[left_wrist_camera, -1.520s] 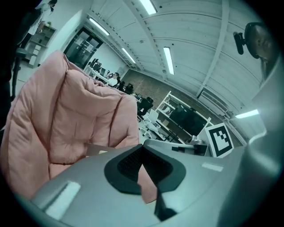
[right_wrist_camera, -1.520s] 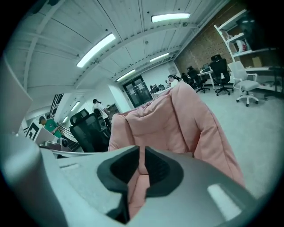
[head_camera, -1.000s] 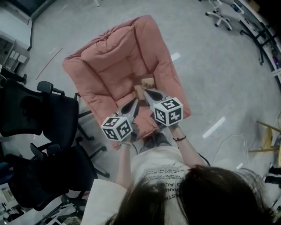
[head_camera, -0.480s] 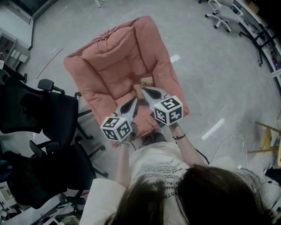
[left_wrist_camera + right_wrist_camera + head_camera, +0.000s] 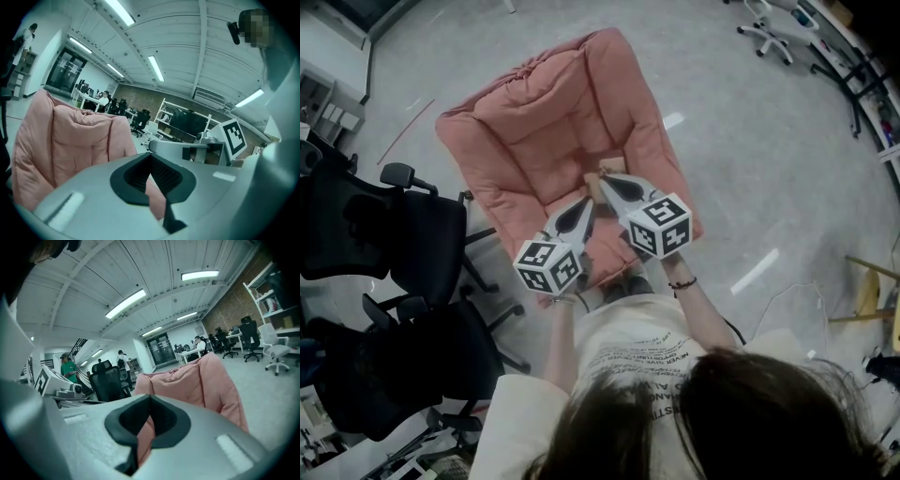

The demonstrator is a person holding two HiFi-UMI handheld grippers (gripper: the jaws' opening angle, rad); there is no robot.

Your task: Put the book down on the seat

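Book [image 5: 606, 157] lying on seat [image 5: 534, 141] near its front edge (task seems done) | left hand-held gripper [image 5: 152, 164] pressed together, empty | right hand-held gripper [image 5: 149, 406] likewise

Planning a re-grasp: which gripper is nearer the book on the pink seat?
Right. The right gripper has its tips at the near edge of the book; the left gripper is beside it, slightly farther back.

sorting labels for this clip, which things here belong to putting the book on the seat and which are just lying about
Part of the job: book, lying on the pink seat; left gripper and right gripper, both shut and empty.
Just around: black office chairs, white office chair.
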